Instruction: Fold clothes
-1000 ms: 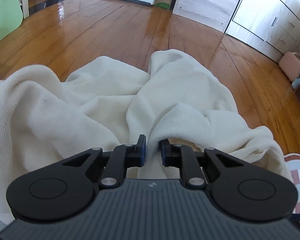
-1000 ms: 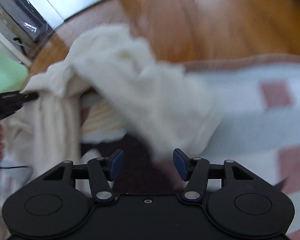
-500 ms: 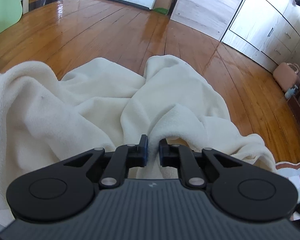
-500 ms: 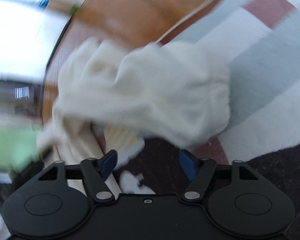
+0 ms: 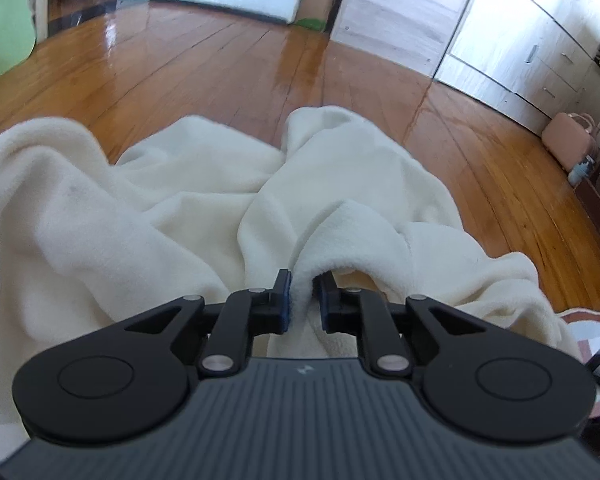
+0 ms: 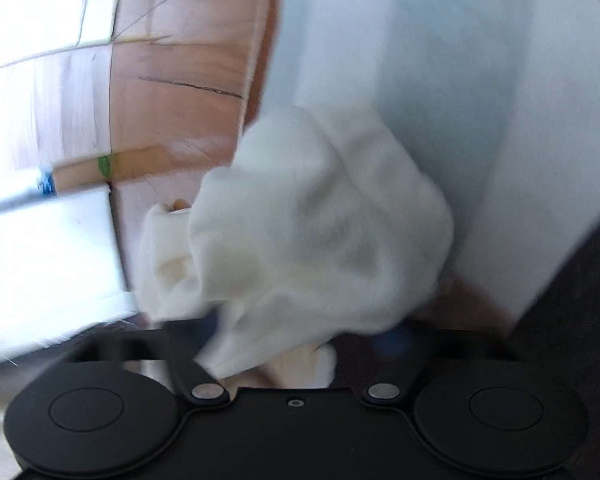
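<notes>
A cream fleece garment (image 5: 140, 220) lies crumpled over the wooden floor, spreading left and far ahead of me. My left gripper (image 5: 302, 296) is shut on a raised fold of it near the camera. In the blurred right wrist view, a bunched end of the same cream garment (image 6: 320, 220) hangs over a pale checked blanket (image 6: 440, 60). The right gripper (image 6: 296, 344) has its jaws still apart and closing, with the lower edge of that cloth between them. One blue pad (image 6: 392, 340) shows as a smear. The other is hidden behind the cloth.
Glossy wooden floor (image 5: 220, 72) stretches ahead. White cabinets (image 5: 520, 40) line the right wall, with a pink case (image 5: 568, 140) on the floor below them. A green wall (image 5: 0, 20) is at the far left. The blanket's edge (image 5: 596, 328) shows at the right.
The right gripper has rolled strongly and dropped toward the bunched cloth, which now sits between its jaws. The left gripper keeps its hold and has tilted slightly.
</notes>
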`<state>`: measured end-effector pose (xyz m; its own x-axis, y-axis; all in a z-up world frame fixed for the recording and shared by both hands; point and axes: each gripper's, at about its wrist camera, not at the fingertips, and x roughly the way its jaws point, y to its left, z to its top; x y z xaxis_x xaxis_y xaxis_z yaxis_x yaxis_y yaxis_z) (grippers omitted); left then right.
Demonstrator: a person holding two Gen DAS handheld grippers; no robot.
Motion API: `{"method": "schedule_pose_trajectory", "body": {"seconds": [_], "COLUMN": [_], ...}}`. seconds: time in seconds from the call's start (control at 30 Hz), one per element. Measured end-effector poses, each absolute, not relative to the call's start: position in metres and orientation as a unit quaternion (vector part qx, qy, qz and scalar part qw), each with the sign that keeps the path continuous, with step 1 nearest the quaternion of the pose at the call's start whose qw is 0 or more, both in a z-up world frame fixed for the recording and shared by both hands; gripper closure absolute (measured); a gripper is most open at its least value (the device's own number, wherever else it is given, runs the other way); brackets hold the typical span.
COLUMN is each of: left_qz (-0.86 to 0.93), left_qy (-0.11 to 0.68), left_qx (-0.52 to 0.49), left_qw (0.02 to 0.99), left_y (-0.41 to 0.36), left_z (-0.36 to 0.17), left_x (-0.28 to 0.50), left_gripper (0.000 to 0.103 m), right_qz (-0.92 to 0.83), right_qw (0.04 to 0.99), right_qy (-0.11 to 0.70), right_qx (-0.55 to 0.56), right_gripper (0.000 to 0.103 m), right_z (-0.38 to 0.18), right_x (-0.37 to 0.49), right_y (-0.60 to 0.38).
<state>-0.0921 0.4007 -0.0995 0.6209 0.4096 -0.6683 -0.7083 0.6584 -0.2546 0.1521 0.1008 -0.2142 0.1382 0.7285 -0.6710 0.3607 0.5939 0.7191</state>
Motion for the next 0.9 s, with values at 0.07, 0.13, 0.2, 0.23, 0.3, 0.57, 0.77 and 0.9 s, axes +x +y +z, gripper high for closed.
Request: {"method": "schedule_pose_trajectory", "body": {"seconds": [0.07, 0.13, 0.2, 0.23, 0.3, 0.57, 0.77, 0.9], "left_qz": [0.304, 0.286, 0.267, 0.267, 0.268, 0.228, 0.142, 0.043], "left_qy": [0.269, 0.247, 0.223, 0.235, 0.261, 0.317, 0.257, 0.308], "left_qx": [-0.249, -0.254, -0.253, -0.235, -0.199, -0.132, -0.199, -0.257], "left_qw": [0.879, 0.891, 0.903, 0.904, 0.906, 0.911, 0.935, 0.915], "left_y": [0.396, 0.393, 0.387, 0.381, 0.368, 0.313, 0.304, 0.276], "left_z": [-0.096, -0.09, -0.082, -0.079, -0.074, -0.073, -0.018, -0.045], "left_x": [-0.092, -0.094, -0.094, -0.088, -0.076, -0.026, 0.004, 0.054], "left_gripper": [0.089, 0.089, 0.089, 0.09, 0.092, 0.096, 0.096, 0.088], "right_qz": [0.137, 0.153, 0.181, 0.196, 0.217, 0.219, 0.175, 0.082], "right_qw": [0.621, 0.634, 0.674, 0.698, 0.753, 0.912, 0.959, 0.958], "right_qy": [0.66, 0.667, 0.649, 0.631, 0.583, 0.338, 0.145, 0.116], "right_qx": [0.4, 0.361, 0.304, 0.275, 0.216, -0.08, -0.172, -0.249], "right_gripper": [0.09, 0.09, 0.091, 0.091, 0.091, 0.092, 0.094, 0.09], "right_z": [-0.216, -0.209, -0.192, -0.182, -0.16, -0.1, -0.004, -0.003], "right_x": [0.156, 0.161, 0.165, 0.168, 0.174, 0.188, 0.24, 0.291], "right_y": [0.103, 0.107, 0.109, 0.109, 0.106, 0.113, 0.105, 0.096]}}
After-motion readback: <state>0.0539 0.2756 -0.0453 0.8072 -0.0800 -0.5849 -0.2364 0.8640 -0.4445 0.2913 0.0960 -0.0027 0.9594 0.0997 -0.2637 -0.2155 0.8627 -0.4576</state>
